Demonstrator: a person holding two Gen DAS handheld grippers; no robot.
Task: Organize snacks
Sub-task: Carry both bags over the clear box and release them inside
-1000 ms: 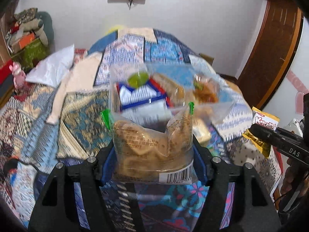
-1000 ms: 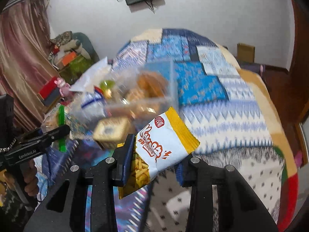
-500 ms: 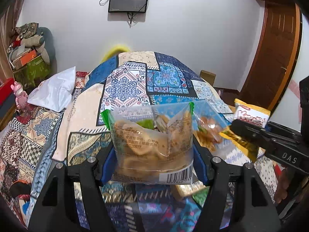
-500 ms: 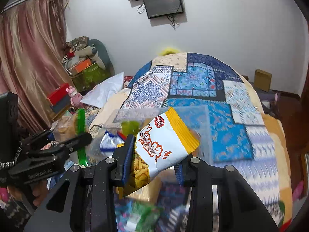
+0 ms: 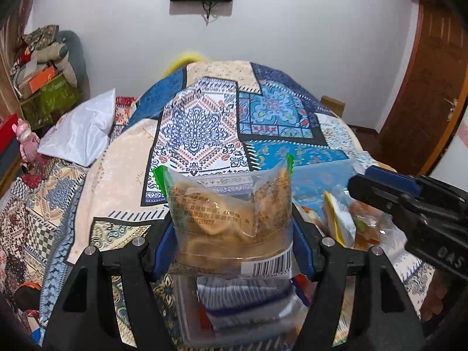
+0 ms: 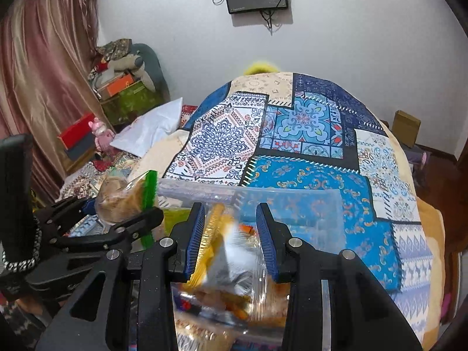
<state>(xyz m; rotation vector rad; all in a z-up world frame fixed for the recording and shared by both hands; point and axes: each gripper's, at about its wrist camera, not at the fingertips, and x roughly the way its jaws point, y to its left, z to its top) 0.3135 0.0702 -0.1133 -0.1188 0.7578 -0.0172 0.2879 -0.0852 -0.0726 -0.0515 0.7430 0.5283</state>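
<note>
- Progress – judged mid-task: several snacks already lie in the clear plastic bin (image 6: 292, 201) on the bed; at least 1 packet has not gone in yet.
- Left gripper (image 5: 234, 234): jaws closed part-way onto a clear cookie bag (image 5: 231, 219) with green edge strips and a barcode label, pinched on both sides and held upright. It hangs above the near end of the bin, not inside.
- Right gripper (image 6: 231, 239): jaws parted, blue pads well clear of each other. A yellow-and-white chip packet (image 6: 225, 251) sits blurred between and below them. Judgement – it is dropping or just let go, not gripped.
- Bin contents, right wrist view: the chip packet, orange-brown snacks in clear wrap (image 6: 234, 301), and something lime green (image 6: 175, 216) at the left wall – too blurred to name.
- Bin contents, left wrist view: a blue-and-white striped packet (image 5: 242, 307) directly under the held cookie bag; more wrapped orange snacks (image 5: 368, 222) under the right gripper.
- Remaining, as judged: lower the cookie bag into the bin and release. Whether other snacks lie loose outside the bin cannot be told.
- Surroundings: patchwork quilt (image 5: 204, 125) over the bed.
</note>
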